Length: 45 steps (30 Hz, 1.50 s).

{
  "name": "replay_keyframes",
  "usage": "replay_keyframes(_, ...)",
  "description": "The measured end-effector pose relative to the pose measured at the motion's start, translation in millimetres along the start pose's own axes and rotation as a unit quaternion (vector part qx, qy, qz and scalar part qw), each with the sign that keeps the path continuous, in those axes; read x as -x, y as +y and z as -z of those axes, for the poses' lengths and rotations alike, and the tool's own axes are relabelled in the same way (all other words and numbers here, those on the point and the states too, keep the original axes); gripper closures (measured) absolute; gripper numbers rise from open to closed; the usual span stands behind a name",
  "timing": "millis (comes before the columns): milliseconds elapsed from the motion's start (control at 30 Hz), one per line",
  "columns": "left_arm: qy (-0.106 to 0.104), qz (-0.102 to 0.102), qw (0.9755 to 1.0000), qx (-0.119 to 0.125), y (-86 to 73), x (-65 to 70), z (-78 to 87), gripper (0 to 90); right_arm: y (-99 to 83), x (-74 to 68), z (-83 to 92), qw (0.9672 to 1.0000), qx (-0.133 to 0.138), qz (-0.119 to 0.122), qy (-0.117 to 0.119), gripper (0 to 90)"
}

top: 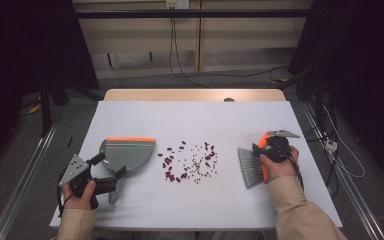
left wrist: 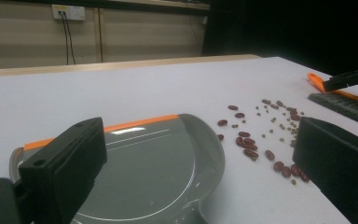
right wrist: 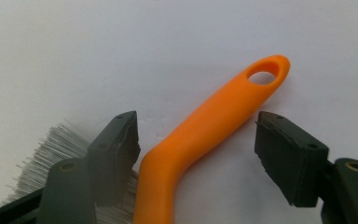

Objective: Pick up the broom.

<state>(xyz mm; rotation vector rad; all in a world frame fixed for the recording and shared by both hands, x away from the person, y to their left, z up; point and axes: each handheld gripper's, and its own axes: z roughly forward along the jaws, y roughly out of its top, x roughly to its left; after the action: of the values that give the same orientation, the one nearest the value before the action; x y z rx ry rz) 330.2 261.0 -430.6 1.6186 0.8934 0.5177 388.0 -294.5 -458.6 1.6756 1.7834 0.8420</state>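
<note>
Brush handle lies between the right tool's parted jaws, ungripped.

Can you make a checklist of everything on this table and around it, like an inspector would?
Surface: white table, wooden strip at the far edge.
Job's things: grey dustpan with orange lip; scattered beans; brush with orange handle.
Clutter: nothing seen.
Tongs: left tongs open beside the dustpan handle; right tongs open, astride the brush handle, not yet pressing.
Cables: black wall cables; one on the floor at right.
Surroundings: beige wall, sockets, dark curtains.
</note>
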Motion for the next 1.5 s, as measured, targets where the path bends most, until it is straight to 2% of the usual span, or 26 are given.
replay_keyframes(100, 0.000, 0.002, 1.0000, 0.001, -0.2, 0.4, -0.3, 2.7, -1.0, -0.6, -1.8, 0.9999, -0.010, 0.002, -0.003, 32.8)
replay_keyframes(200, -0.002, 0.001, 1.0000, -0.001, -0.2, 0.4, -0.8, 2.7, -1.2, -0.1, -4.0, 0.9999, -0.016, -0.001, 0.005, 39.6)
replay_keyframes(467, -0.004, -0.002, 1.0000, -0.001, 0.4, 1.3, -1.3, 2.7, 2.0, -6.5, -5.7, 0.9992, -0.037, 0.012, -0.003, 45.2)
replay_keyframes(533, -0.005, -0.001, 1.0000, -0.001, 0.5, 1.6, -1.5, 2.7, 4.1, -8.7, -5.5, 0.9989, -0.044, 0.017, 0.002, 51.5)
replay_keyframes(567, -0.005, 0.001, 1.0000, -0.001, 0.5, 1.7, -1.6, 2.7, 5.9, -11.5, -4.4, 0.9983, -0.054, 0.018, 0.014, 58.0)
replay_keyframes(667, -0.006, 0.001, 1.0000, 0.000, 0.7, 1.7, -1.6, 2.7, 7.0, -14.3, -4.1, 0.9978, -0.060, 0.022, 0.018, 61.3)
replay_keyframes(700, -0.006, -0.001, 1.0000, 0.000, 0.9, 1.6, -1.4, 2.7, 8.2, -14.7, -3.9, 0.9973, -0.064, 0.026, 0.024, 64.9)
replay_keyframes(733, -0.005, -0.001, 1.0000, 0.001, 1.0, 1.7, -1.3, 2.7, 8.2, -14.7, -3.9, 0.9973, -0.064, 0.026, 0.024, 64.9)
replay_keyframes(767, -0.005, 0.001, 1.0000, 0.002, 1.1, 1.8, -1.2, 2.7, 8.9, -13.7, -3.2, 0.9966, -0.069, 0.025, 0.038, 66.5)
replay_keyframes(900, -0.004, 0.001, 1.0000, 0.003, 1.3, 1.2, -0.7, 2.6, 10.8, -13.6, -1.2, 0.9950, -0.084, 0.026, 0.048, 68.6)
replay_keyframes(1100, -0.003, 0.000, 1.0000, 0.003, 1.6, 1.6, -0.6, 2.7, 11.1, -15.7, -2.0, 0.9945, -0.088, 0.036, 0.043, 67.8)
replay_keyframes(1133, -0.002, 0.001, 1.0000, 0.003, 1.5, 2.1, -0.8, 2.7, 10.6, -17.3, -2.7, 0.9944, -0.088, 0.044, 0.038, 67.4)
replay_keyframes(1200, -0.002, -0.002, 1.0000, 0.002, 1.9, 2.4, -0.9, 2.7, 10.6, -16.6, -3.3, 0.9946, -0.089, 0.034, 0.040, 67.4)
replay_keyframes(1333, -0.004, -0.006, 1.0000, 0.001, 2.6, 3.1, -1.0, 2.7, 11.3, -21.0, -4.5, 0.9948, -0.096, 0.024, 0.025, 67.6)
replay_keyframes(1400, -0.004, -0.008, 1.0000, 0.002, 2.8, 3.8, -0.7, 2.6, 11.5, -19.7, -5.2, 0.9948, -0.097, 0.015, 0.027, 67.7)
replay_keyframes(1500, -0.004, -0.008, 1.0000, 0.003, 3.3, 4.0, -1.0, 2.7, 11.7, -19.5, -5.4, 0.9948, -0.097, 0.014, 0.027, 67.7)
